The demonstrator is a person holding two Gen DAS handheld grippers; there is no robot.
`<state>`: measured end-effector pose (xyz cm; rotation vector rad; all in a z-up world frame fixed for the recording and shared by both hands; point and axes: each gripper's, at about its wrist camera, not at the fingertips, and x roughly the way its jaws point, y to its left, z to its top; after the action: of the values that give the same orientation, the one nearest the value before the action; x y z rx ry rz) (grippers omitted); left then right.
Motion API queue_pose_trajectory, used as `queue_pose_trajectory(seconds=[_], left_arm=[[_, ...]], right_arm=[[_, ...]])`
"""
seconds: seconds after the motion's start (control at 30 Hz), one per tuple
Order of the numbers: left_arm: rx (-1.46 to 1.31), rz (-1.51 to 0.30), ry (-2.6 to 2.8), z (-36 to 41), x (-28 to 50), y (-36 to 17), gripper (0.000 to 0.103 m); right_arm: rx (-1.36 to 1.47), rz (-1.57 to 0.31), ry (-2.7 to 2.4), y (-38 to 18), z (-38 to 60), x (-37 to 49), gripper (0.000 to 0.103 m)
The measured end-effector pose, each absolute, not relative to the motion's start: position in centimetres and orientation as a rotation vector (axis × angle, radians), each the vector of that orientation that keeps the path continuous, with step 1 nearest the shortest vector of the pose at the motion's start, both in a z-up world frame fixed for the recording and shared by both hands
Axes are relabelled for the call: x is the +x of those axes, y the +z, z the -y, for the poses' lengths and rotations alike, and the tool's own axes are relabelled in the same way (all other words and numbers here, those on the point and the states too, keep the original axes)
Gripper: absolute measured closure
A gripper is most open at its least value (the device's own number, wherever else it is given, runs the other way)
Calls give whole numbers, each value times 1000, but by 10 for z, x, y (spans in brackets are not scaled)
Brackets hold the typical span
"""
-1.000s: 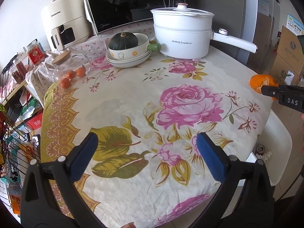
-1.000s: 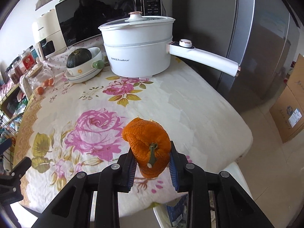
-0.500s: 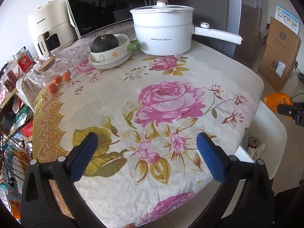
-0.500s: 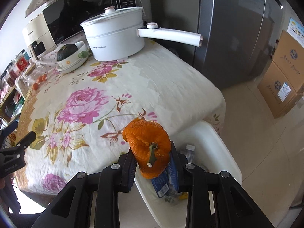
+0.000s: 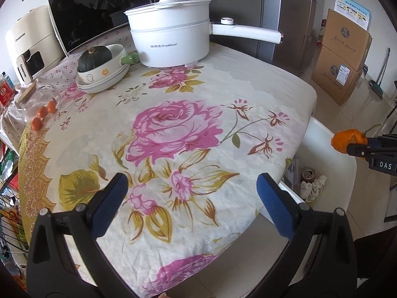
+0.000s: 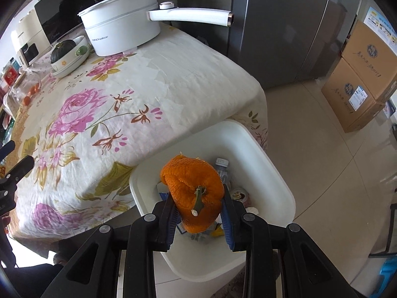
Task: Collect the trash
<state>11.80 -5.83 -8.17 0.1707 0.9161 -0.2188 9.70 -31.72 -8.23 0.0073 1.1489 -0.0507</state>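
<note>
A floral tablecloth (image 5: 223,94) covers the table; beside it a white bin (image 6: 270,171) holds a bottle (image 6: 221,166), a can (image 6: 239,195) and crumpled paper (image 5: 314,187). The right gripper (image 6: 199,209) pinches an orange peel (image 6: 193,193) above the bin — the left gripper (image 5: 192,202) is spread wide over the cloth.

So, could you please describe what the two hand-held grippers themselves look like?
Both look alike. The left hand-held gripper has a matte black angular frame with round silver rivets and flat blue pads on its fingers. The right hand-held gripper matches it, with white "DAS" lettering on its side. No cables or sleeves show.
</note>
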Motion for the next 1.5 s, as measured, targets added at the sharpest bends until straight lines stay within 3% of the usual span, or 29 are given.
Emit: queue_pose_trajectory(seconds=[0.1, 0.17, 0.27, 0.57, 1.07, 1.5], left_arm=[[175, -926, -234, 65, 118, -85, 0], [175, -931, -240, 68, 118, -86, 0], [166, -940, -248, 71, 118, -88, 0], [154, -963, -298, 80, 110, -87, 0], [118, -807, -191, 78, 40, -28, 0], [6, -686, -80, 48, -22, 6, 0]], right_arm=[[6, -1158, -65, -85, 322, 95, 66], [15, -1159, -73, -85, 327, 94, 51], [32, -1148, -76, -82, 332, 90, 42], [22, -1116, -77, -74, 330, 85, 32], [-13, -902, -75, -9, 292, 14, 14], [-94, -682, -69, 35, 258, -56, 8]])
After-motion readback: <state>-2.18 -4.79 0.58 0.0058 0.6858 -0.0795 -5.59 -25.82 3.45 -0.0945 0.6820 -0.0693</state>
